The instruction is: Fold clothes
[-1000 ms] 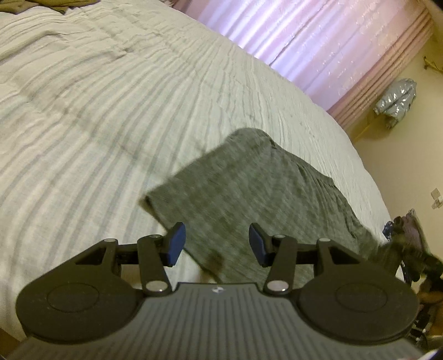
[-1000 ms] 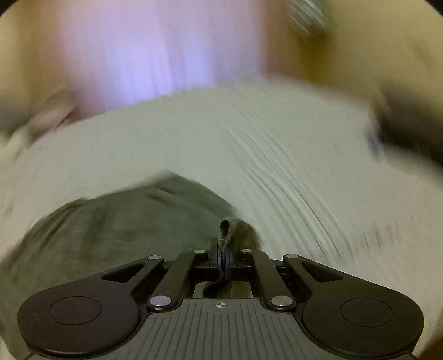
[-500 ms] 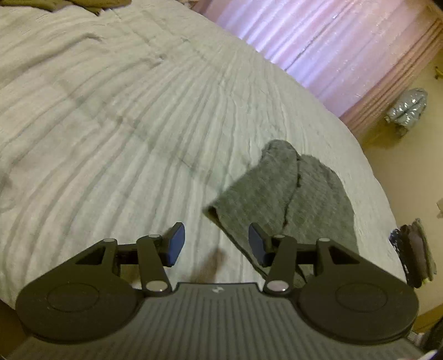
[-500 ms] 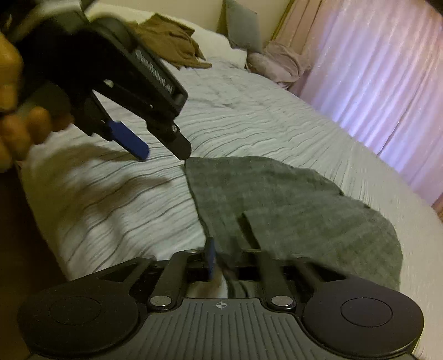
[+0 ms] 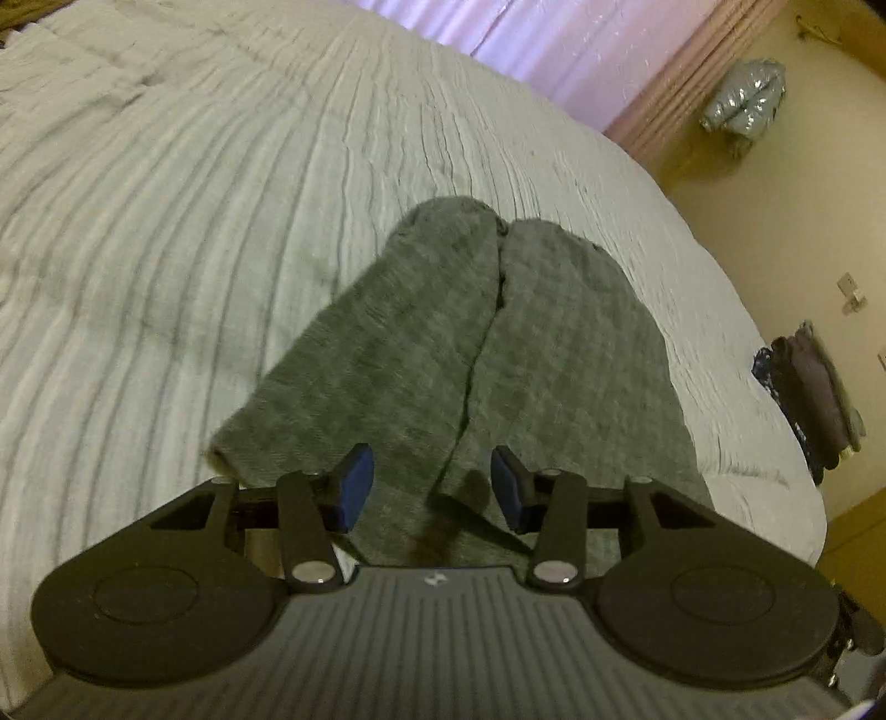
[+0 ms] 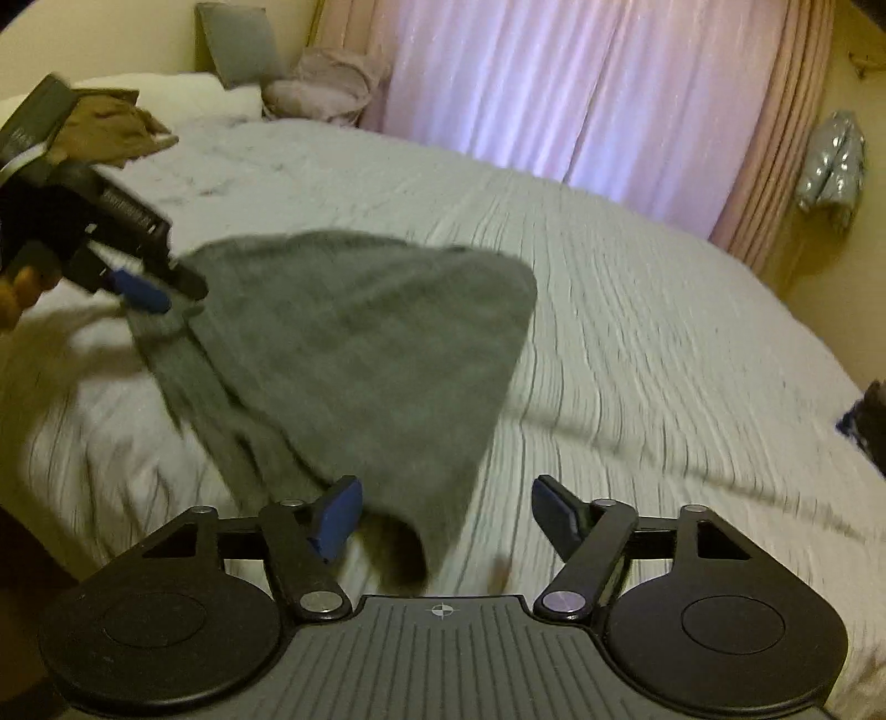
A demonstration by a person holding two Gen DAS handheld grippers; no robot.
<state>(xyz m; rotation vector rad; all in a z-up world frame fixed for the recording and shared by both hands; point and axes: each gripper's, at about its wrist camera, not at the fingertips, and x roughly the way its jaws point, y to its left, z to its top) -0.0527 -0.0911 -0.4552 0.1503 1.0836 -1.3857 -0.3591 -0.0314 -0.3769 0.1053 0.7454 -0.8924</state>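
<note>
A grey knitted garment (image 5: 470, 354) lies flat on the striped white bed (image 5: 166, 194), its two sides folded in and meeting along a middle seam. My left gripper (image 5: 429, 487) is open and empty, just above the garment's near edge. In the right wrist view the garment (image 6: 360, 343) lies in front, and my right gripper (image 6: 448, 518) is open and empty over its near corner. The left gripper (image 6: 149, 291) also shows there, at the garment's far left corner.
Brown clothes (image 6: 111, 127) and pillows (image 6: 238, 44) lie at the head of the bed. Pink curtains (image 6: 554, 94) hang behind. A silver jacket (image 5: 745, 102) hangs on the wall. Dark clothes (image 5: 808, 387) are piled beyond the bed's right edge.
My right gripper has opened and let go of the garment edge it was pinching. The garment's side now lies folded over the middle. My left gripper has moved over the garment's near edge.
</note>
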